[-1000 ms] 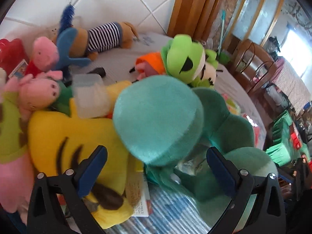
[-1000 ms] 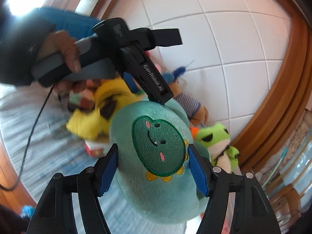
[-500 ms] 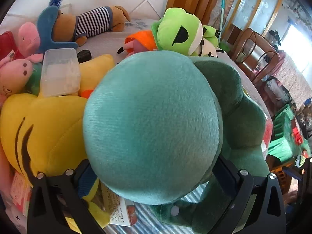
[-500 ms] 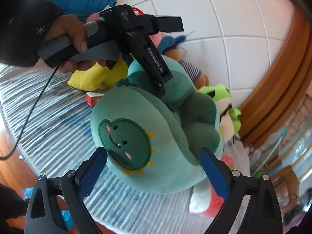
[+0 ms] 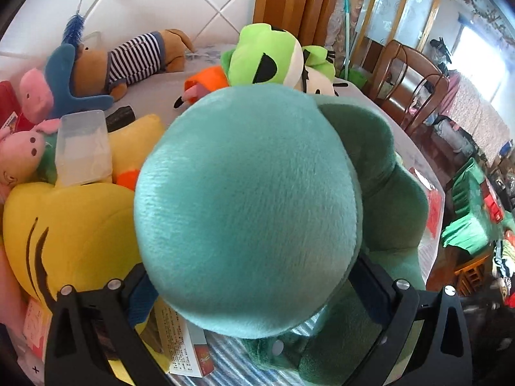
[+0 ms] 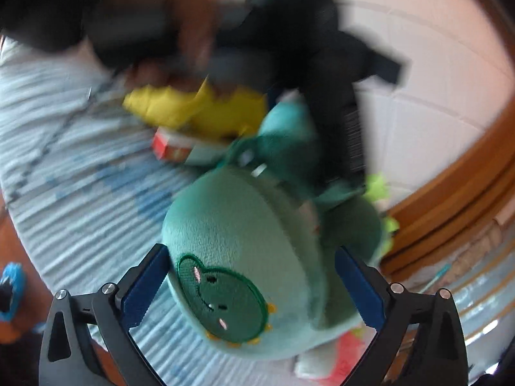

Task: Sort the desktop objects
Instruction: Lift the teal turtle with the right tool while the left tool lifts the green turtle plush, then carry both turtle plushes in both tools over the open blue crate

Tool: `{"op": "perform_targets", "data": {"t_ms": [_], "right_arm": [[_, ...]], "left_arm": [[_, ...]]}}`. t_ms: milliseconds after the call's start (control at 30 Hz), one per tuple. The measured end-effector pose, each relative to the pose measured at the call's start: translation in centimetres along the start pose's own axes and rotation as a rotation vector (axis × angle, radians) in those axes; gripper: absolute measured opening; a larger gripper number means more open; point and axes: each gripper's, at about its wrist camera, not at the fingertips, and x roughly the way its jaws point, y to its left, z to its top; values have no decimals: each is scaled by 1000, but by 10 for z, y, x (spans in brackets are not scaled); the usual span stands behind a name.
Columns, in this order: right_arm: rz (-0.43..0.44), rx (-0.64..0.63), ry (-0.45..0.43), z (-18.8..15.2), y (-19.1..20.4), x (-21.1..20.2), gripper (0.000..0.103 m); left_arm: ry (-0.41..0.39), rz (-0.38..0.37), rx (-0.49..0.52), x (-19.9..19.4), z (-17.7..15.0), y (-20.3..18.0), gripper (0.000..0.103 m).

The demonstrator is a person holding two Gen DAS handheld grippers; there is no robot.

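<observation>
With soft toys (image 5: 80,212) crowding the table (image 6: 80,193) from 9 to 12 o'clock, sorting looks unfinished: both grippers, left (image 5: 254,284) and right (image 6: 251,292), are straddling the teal dinosaur plush (image 5: 248,209), jaws spread wide.

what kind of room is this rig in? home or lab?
Most likely a home, a dining or living area. Soft toys such as the teal plush lie on a table with a striped cloth, by a tiled wall, with wooden chairs beyond.
</observation>
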Motion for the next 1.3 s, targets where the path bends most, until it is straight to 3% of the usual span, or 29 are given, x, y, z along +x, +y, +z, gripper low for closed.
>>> {"op": "perform_targets", "data": {"t_ms": [100,167,200,300,633,933,1100,1300], "right_arm": [[-31,-8,13,-4,5,7,100],[-22,25,15,-3,0,5,84],[-18,41,16,-3,-2,4,77],[-5,89,20,-1,-10,0,69],[69,286,-50,10,-77,-37,66],[0,251,-135,33,-104,-60,66],[-10,214,-207,55,-114,-68,66],[6,132,-341,100,-118,-78,66]], "left_arm": [[9,29,7,5,-1,-4,103],[2,43,5,7,-2,-4,101],[-11,49,1,5,-3,-3,93],[-42,58,5,-1,-2,-5,88],[-129,37,43,-35,28,-28,83],[-248,30,35,-83,55,-27,82],[-300,81,2,-118,63,-8,82],[-383,198,-69,-184,56,38,82]]}}
